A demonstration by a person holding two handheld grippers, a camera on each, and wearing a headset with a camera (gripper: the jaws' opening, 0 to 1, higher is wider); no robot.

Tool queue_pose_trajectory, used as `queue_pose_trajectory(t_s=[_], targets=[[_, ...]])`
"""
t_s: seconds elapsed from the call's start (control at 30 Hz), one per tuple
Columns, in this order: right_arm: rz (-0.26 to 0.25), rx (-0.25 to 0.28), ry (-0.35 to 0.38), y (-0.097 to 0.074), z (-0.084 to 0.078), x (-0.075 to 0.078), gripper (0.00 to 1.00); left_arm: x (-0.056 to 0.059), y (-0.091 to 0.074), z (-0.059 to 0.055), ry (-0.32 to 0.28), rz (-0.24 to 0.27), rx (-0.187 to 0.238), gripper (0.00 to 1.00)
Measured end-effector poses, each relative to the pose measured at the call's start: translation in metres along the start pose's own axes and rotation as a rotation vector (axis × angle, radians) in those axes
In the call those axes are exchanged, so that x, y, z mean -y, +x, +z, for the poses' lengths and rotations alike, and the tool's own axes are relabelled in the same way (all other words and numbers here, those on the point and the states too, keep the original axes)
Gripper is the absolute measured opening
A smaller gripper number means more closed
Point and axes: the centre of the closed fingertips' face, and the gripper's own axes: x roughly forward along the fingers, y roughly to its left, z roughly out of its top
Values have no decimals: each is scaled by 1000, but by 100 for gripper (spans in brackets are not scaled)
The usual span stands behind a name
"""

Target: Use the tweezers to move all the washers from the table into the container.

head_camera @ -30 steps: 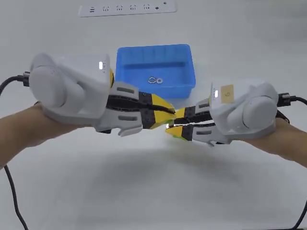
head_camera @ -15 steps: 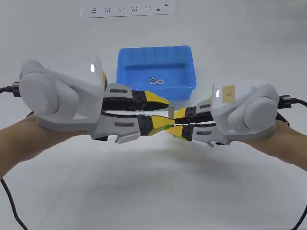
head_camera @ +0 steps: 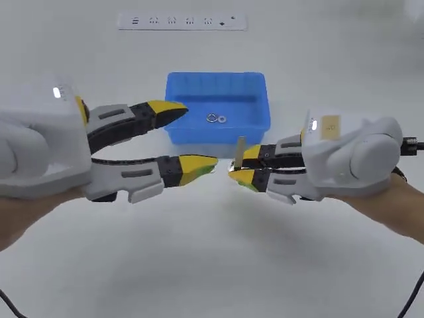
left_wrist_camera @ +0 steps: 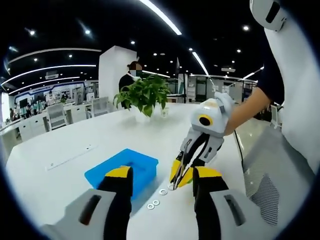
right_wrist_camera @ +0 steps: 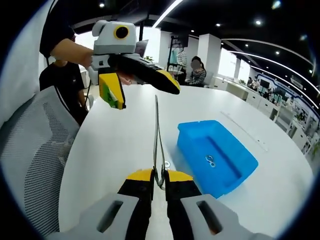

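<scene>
Shows two washers [head_camera: 216,118] inside the container [head_camera: 199,134], leaves three table washers [left_wrist_camera: 156,202] to move; clamps the tweezers [head_camera: 240,151] in the right gripper [head_camera: 241,166], holds the left gripper [head_camera: 197,135] apart, empty

Left gripper [head_camera: 200,134] agape; right gripper [head_camera: 237,165] clamping tweezers [head_camera: 240,146]

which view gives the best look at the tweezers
The right gripper view: the tweezers run their full length up from the right gripper, whose jaws are shut on them. In the head view a short end sticks up past those jaws; in the left gripper view they are a faint sliver.
</scene>
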Motion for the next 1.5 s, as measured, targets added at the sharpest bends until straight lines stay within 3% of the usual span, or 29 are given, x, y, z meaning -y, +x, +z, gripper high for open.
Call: queue_pose_trajectory(t_s=[0.17,0.4,0.43,0.53,0.6,0.8,0.97,1.3,1.43,1.5], targets=[[-18,11,-10,-6,13,3,9,0,-12,-3,-21,21,15,64],[-33,14,-37,-15,29,12,9,-8,-28,-14,-31,93,17,73],[-34,15,-42,-16,31,13,9,-9,-31,-14,-52,104,32,75],[-36,23,-50,-17,40,19,9,-2,-37,0,-163,88,163,78],[-36,28,-51,-16,44,21,9,-2,-43,2,-191,99,206,80],[-23,25,-70,-14,53,27,9,2,-48,-7,-194,104,196,90],[-18,23,-73,-14,58,37,10,4,-49,-8,-192,87,198,99],[-29,39,-102,-4,72,65,10,-2,-48,-8,-200,97,203,100],[-27,46,-109,12,71,80,9,-5,-50,-12,-186,110,180,100],[-16,55,-67,21,67,87,10,-7,-52,-11,-191,116,182,100]])
